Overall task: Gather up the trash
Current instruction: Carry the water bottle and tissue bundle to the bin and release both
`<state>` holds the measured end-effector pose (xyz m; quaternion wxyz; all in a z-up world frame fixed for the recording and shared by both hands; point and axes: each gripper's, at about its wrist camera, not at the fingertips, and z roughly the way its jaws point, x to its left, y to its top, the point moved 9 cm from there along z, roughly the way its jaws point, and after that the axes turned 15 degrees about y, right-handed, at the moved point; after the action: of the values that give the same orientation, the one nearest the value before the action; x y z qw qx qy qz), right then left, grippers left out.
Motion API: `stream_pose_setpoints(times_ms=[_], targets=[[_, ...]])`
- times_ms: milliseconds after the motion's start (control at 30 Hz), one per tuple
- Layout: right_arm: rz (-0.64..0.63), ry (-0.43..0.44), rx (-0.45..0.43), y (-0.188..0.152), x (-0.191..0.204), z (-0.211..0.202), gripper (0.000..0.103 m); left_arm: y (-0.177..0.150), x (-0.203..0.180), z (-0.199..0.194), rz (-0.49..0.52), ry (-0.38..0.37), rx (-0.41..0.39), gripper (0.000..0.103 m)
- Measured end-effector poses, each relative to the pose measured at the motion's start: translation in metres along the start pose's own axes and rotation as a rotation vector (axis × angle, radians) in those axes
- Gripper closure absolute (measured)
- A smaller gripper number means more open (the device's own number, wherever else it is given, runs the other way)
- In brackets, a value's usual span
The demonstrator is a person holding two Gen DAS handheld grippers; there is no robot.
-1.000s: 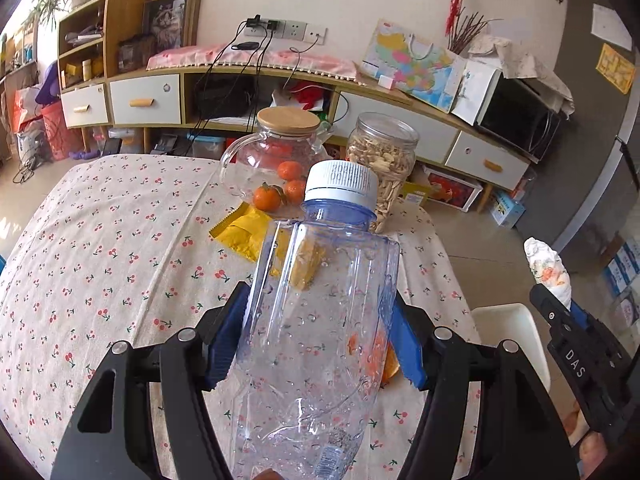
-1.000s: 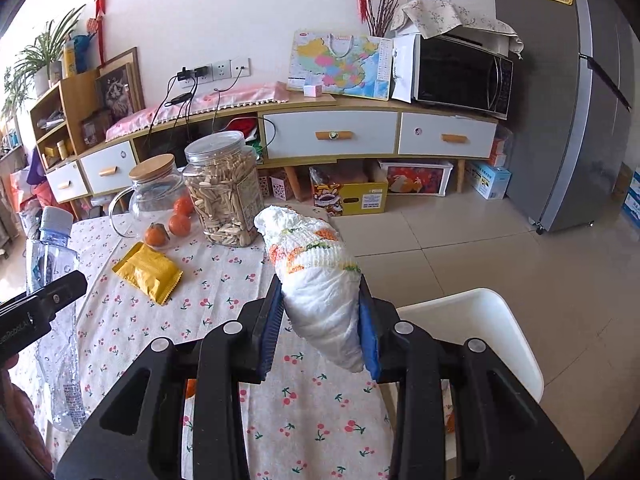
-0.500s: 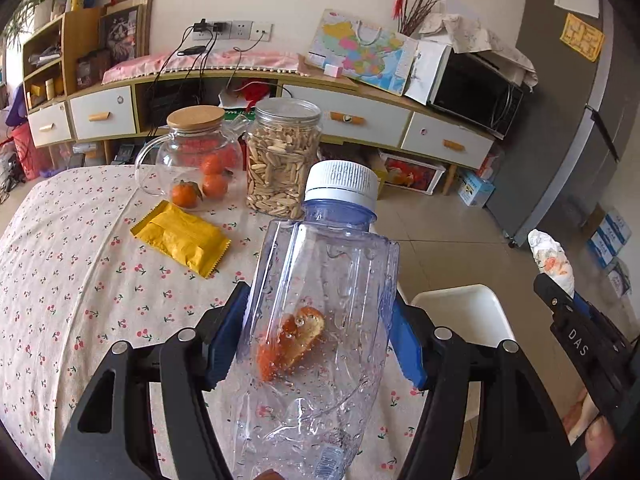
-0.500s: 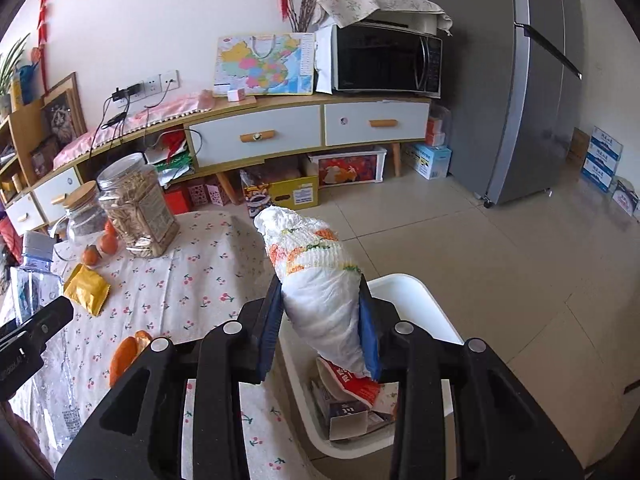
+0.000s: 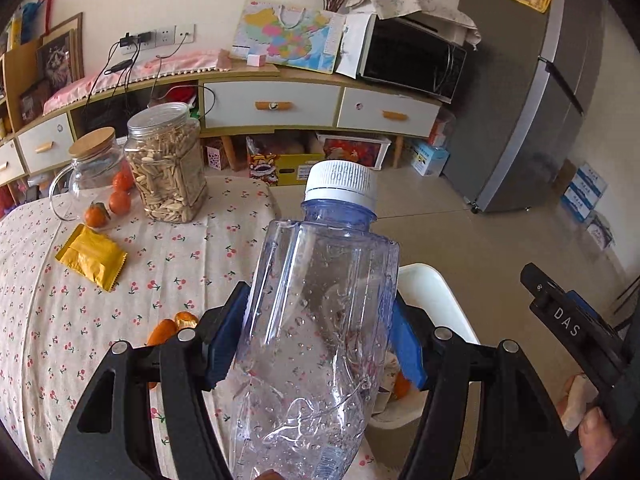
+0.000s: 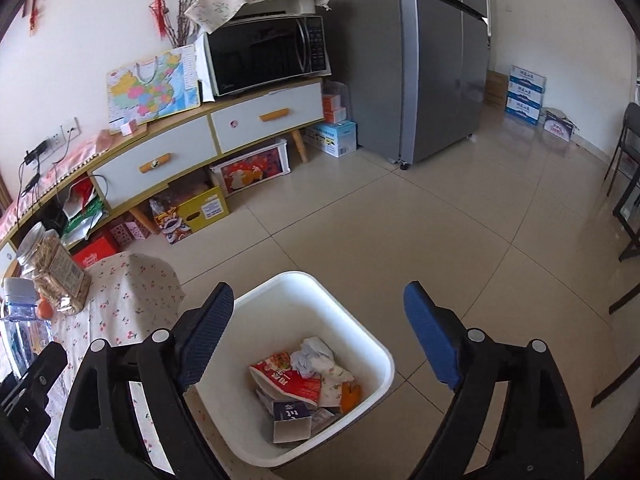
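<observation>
My left gripper (image 5: 316, 340) is shut on a clear, empty plastic bottle (image 5: 320, 312) with a white cap, held tilted over the table's edge. Behind the bottle stands the white trash bin (image 5: 432, 292). My right gripper (image 6: 318, 304) hangs above that bin (image 6: 296, 278); its jaws are opening and nothing is between them. A white patterned wad (image 6: 332, 380) lies inside among a red packet (image 6: 288, 380) and cardboard. The bottle (image 6: 20, 320) also shows at the left edge of the right wrist view. Orange peel (image 5: 172, 326) lies on the tablecloth by my left finger.
On the cherry-print tablecloth (image 5: 180, 248) are a yellow packet (image 5: 92, 256), a jar of seeds (image 5: 168, 168) and a glass pot with tangerines (image 5: 96, 172). A sideboard (image 6: 200, 148) with a microwave, a fridge (image 6: 432, 60) and tiled floor (image 6: 460, 232) lie beyond.
The right gripper swung from over the table to above the bin and opened; the wad left its jaws. The left gripper carried the bottle rightward toward the bin.
</observation>
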<state>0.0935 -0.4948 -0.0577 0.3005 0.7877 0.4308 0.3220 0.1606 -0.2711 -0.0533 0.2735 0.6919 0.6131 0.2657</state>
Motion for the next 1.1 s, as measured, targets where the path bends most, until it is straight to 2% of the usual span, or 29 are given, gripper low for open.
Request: stream_pose_setpoints(times_ms=[267,633,700,733,900,1100], targets=[[0.054,-0.081,-0.013,0.004,-0.039,-0.003,0.013,-0.001,-0.05,0.011,0.043,-0.041,0.029,0.038],[0.116,-0.114,-0.017,0.004,-0.068,-0.004,0.012,0.002,-0.108,0.026,0.096,-0.097,0.068,0.038],[0.123,-0.115,-0.021,0.005,-0.069,-0.004,0.011,0.0,-0.114,0.03,0.107,-0.102,0.086,0.031],[0.125,-0.116,-0.024,0.005,-0.07,-0.005,0.01,0.0,-0.117,0.031,0.114,-0.1,0.088,0.025],[0.115,-0.105,-0.021,0.003,-0.066,-0.006,0.009,-0.01,-0.11,0.036,0.148,-0.069,0.097,0.021],[0.047,-0.057,0.018,-0.003,-0.041,-0.002,0.007,-0.023,-0.069,0.047,0.123,-0.001,0.139,0.021]])
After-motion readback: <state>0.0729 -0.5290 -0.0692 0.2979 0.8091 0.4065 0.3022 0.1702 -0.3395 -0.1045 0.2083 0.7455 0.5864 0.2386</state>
